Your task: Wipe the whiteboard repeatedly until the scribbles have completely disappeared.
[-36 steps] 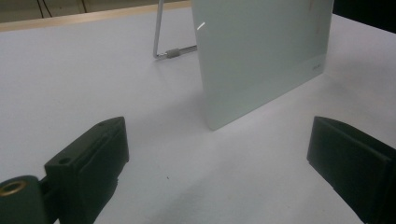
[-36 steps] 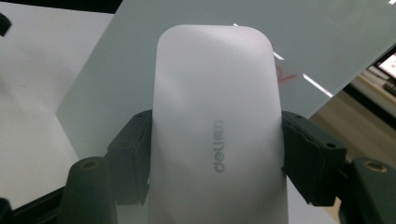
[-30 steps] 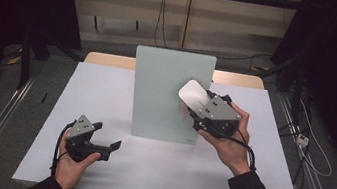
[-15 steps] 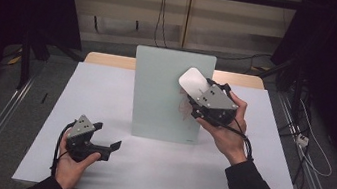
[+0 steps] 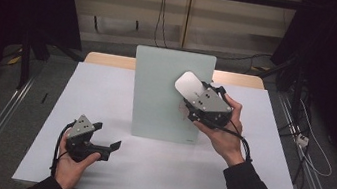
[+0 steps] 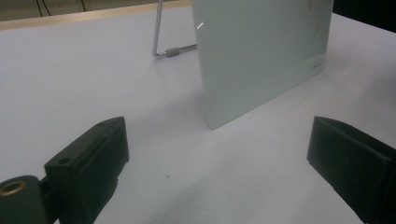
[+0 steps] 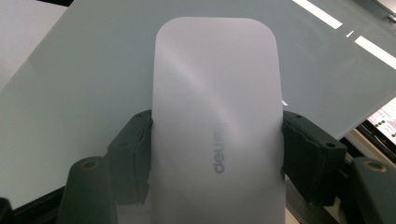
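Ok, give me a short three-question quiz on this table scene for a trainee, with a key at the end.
1. True or false: the right gripper is shut on the white eraser.
2. What props the glass board upright from behind? A) a stack of books B) a metal wire stand C) the left gripper
3. Fill in: the left gripper's jaws stand ____, with nothing between them.

Key: 1 true, both jaws press the eraser's long sides. 2 B, a bent wire leg shows behind the board in the left gripper view. 3 open, and the gripper rests low over the white table, apart from the board.
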{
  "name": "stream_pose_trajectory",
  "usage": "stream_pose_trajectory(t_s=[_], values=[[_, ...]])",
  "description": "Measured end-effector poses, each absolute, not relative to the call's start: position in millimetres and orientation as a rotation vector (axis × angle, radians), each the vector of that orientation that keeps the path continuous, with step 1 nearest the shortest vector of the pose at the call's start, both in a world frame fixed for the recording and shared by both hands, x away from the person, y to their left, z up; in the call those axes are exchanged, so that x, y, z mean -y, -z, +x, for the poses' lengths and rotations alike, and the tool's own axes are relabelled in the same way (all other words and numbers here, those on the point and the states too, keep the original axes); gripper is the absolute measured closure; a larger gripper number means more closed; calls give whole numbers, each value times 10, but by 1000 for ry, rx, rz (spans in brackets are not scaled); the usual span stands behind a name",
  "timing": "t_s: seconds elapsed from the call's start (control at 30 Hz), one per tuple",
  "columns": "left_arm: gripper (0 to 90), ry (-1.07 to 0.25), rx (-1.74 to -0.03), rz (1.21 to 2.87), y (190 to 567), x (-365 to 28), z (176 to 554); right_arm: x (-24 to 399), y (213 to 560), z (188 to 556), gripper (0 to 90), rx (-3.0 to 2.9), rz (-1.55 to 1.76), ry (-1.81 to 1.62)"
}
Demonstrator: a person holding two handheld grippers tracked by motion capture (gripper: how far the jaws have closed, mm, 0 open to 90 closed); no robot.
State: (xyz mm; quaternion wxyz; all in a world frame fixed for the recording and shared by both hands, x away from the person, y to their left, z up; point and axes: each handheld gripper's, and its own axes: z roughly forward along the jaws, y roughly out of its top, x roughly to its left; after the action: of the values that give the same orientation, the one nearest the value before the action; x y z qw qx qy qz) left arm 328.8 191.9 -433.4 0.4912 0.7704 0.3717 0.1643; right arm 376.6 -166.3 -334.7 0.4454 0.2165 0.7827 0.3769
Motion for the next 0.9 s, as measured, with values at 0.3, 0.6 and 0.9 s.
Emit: stream_pose_trajectory(t_s=[0.3,0.6,0.9], values=[[53,-399,-901,1873,4336,-1917,3289,1597,3569,3677,314,-2021,507,-919],[53,-400,-899,1875,4334,-1916,3287,1575,3601,3658,314,-2058,493,-892],[53,-398,-901,1873,4333,-1919,3287,1729,3173,3813,314,-1942,563,-904]])
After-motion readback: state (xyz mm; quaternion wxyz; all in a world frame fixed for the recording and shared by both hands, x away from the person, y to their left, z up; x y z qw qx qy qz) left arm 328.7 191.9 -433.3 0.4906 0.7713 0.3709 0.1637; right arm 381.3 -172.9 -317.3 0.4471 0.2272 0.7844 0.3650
